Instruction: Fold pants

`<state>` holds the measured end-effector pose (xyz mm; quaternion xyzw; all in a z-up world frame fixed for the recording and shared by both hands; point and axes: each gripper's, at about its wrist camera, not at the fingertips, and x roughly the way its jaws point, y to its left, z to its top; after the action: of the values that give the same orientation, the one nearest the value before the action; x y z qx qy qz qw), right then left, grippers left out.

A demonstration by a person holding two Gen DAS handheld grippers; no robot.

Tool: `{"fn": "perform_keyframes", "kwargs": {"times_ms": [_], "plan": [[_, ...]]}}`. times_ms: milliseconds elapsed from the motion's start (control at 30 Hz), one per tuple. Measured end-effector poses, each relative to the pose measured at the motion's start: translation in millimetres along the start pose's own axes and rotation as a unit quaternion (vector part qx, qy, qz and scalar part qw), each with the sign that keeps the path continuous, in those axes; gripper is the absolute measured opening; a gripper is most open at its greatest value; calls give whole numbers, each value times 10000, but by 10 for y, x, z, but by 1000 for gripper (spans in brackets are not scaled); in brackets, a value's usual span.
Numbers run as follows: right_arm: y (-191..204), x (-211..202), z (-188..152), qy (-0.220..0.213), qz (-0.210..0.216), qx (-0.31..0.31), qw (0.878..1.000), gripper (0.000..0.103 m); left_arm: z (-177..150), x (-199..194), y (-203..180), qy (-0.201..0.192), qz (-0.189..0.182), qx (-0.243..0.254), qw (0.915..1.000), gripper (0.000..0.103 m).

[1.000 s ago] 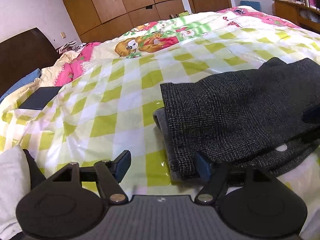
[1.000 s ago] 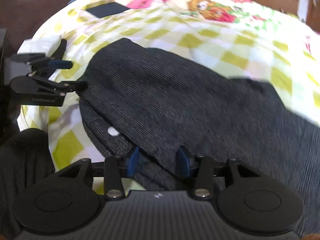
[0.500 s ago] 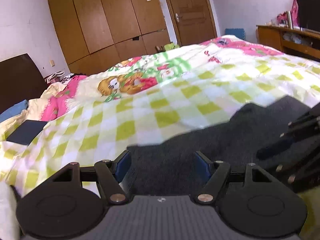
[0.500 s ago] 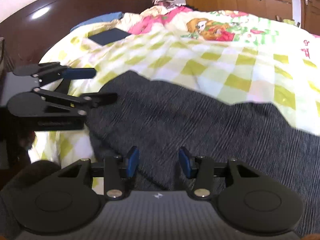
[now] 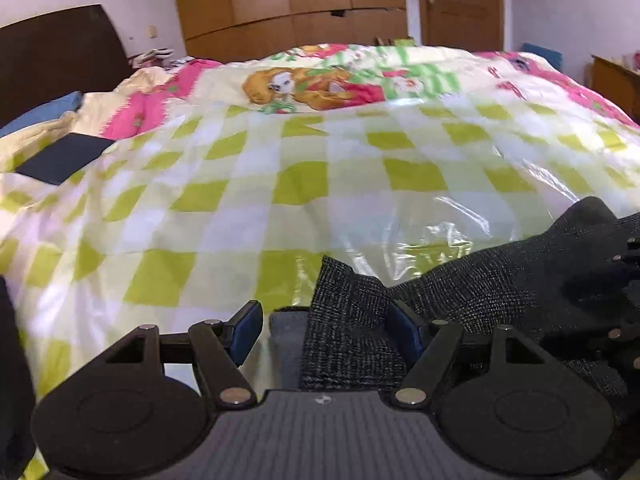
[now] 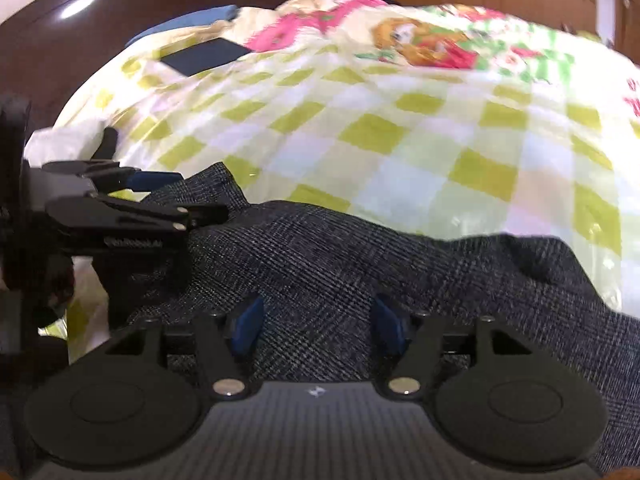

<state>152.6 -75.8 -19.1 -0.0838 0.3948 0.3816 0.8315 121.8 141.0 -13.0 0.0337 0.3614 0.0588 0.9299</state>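
The dark grey, finely checked woven pants (image 6: 360, 264) lie in a rumpled fold on the near part of a bed covered by a green-and-white checked quilt (image 5: 304, 184) under clear crinkled plastic.

In the left wrist view the left gripper (image 5: 326, 326) has its blue-padded jaws standing wide apart. A raised corner of the pants sits between them, close against the right-hand pad, while the left-hand pad is clear of the cloth with bare quilt before it; whether the right-hand pad actually presses the fabric cannot be told. At the right edge of this view, dark blurred parts of the other tool overlap the pants.

The right wrist view shows what that one does not: the pants spreading broadly to the right, and the left gripper (image 6: 176, 196) seen from the side, one finger above and one at the edge of the pants' near corner. The right gripper (image 6: 316, 328) hovers low over the middle of the garment, its jaws opening, cloth lying between and below the blue pads without being pinched.

Both views catch a flat dark blue rectangular object (image 5: 64, 156) near the dark brown headboard (image 5: 60, 56), and a cartoon-printed pink and yellow bedcover (image 5: 304, 84) beyond. Only the left view shows the brown wooden wardrobe (image 5: 288, 4) and door (image 5: 460, 0).
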Motion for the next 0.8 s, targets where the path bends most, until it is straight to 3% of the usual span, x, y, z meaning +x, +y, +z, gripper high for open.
{"fn": "perform_keyframes", "kwargs": {"times_ms": [133,267,533,667,800], "plan": [[189,-55,120,-154,172,-272,9994,62,-27,-158,82,-293,154,-52,9994,83],[509,-80,122,-102,545,-503,9972,61,-36,-243,256,-213,171,-97,9996,83],[1238,-1,-90,-47,758,-1358,9878,62,-135,-671,752,-322,518,-554,9966,83],[1434,105,-100,-92,329,-1746,9840,62,-300,-806,952,-227,678,-759,9945,82],[1417,264,-8,-19,87,-1491,9888,62,-455,-879,1044,-165,527,-1005,9934,83]]}}
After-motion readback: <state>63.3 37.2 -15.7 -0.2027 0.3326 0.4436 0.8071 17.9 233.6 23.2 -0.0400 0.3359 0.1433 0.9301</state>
